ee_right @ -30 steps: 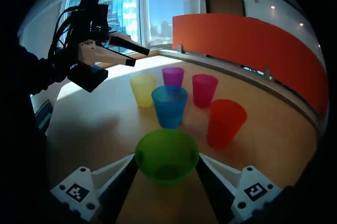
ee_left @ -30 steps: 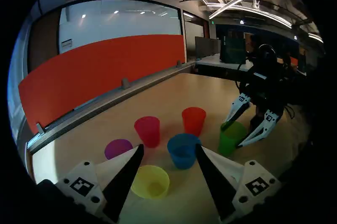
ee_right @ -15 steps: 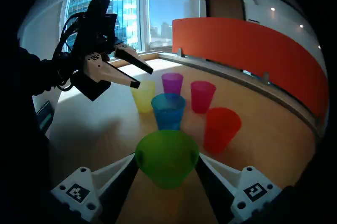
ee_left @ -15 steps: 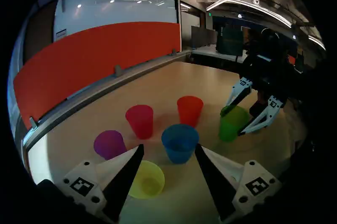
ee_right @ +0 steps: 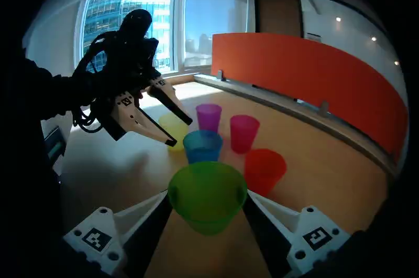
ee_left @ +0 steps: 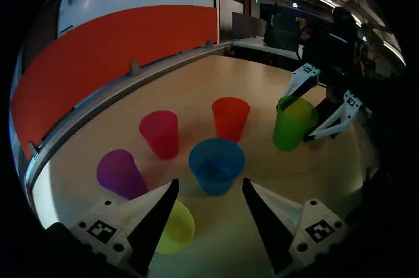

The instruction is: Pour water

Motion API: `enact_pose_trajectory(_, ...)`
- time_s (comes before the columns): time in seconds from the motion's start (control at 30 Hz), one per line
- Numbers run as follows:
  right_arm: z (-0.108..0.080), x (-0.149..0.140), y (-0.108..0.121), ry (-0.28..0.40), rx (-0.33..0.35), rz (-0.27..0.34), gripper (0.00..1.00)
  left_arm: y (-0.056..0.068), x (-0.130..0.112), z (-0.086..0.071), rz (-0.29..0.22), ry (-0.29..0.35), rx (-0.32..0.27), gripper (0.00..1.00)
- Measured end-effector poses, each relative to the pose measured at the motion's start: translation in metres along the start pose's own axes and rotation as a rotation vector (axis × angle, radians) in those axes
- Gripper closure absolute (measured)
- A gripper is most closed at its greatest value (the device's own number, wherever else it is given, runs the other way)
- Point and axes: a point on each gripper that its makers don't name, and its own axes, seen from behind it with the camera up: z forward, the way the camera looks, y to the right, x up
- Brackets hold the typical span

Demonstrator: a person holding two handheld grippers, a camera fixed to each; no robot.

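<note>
Bright window daylight, fisheye-warped edges

Around the blue cup (ee_left: 217, 165) in the left gripper view: red cup (ee_left: 230, 118) at 12 o'clock, pink cup (ee_left: 160, 134) at 10, purple cup (ee_left: 119, 173) at 9, yellow cup (ee_left: 177, 225) at 7, green cup (ee_left: 290, 126) at 2. The counter (ee_left: 251, 79) is tan, the wall panel (ee_left: 105, 53) orange.

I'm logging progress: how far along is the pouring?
Done: the right tongs are shut on the green cup, held upright. In hand: the open left tongs point toward the blue cup. Left: tipping the green cup; no pour is visible yet.
</note>
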Motion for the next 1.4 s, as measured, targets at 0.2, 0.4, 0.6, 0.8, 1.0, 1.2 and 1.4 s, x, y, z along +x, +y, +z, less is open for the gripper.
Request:
enact_pose_trajectory(0.2, -0.003, 0.002, 0.002, 0.003, -0.003, -0.009, 0.09, 0.003, 0.002, 0.01, 0.008, -0.018, -0.009, 0.1)
enact_pose_trajectory(0.4, -0.006, 0.004, 0.005, 0.01, -0.009, -0.008, 0.09, 0.006, 0.002, 0.022, 0.022, -0.037, -0.017, 0.1)
enact_pose_trajectory(0.6, -0.01, 0.005, 0.008, 0.013, -0.016, -0.009, 0.09, 0.008, 0.004, 0.035, 0.018, -0.044, -0.022, 0.1)
enact_pose_trajectory(0.8, -0.013, 0.005, 0.008, 0.017, -0.02, -0.009, 0.09, 0.009, 0.006, 0.043, 0.004, -0.038, -0.019, 0.1)
enact_pose_trajectory(1.0, -0.015, 0.006, 0.007, 0.021, -0.02, -0.008, 0.09, 0.009, 0.007, 0.048, 0.004, -0.037, -0.011, 0.08)
enact_pose_trajectory(1.2, -0.015, 0.007, 0.007, 0.022, -0.019, -0.012, 0.09, 0.009, 0.007, 0.053, -0.006, -0.03, 0.003, 0.03)
enact_pose_trajectory(1.4, -0.017, 0.007, 0.006, 0.022, -0.019, -0.015, 0.09, 0.009, 0.01, 0.055, -0.038, -0.007, 0.01, 0.11)
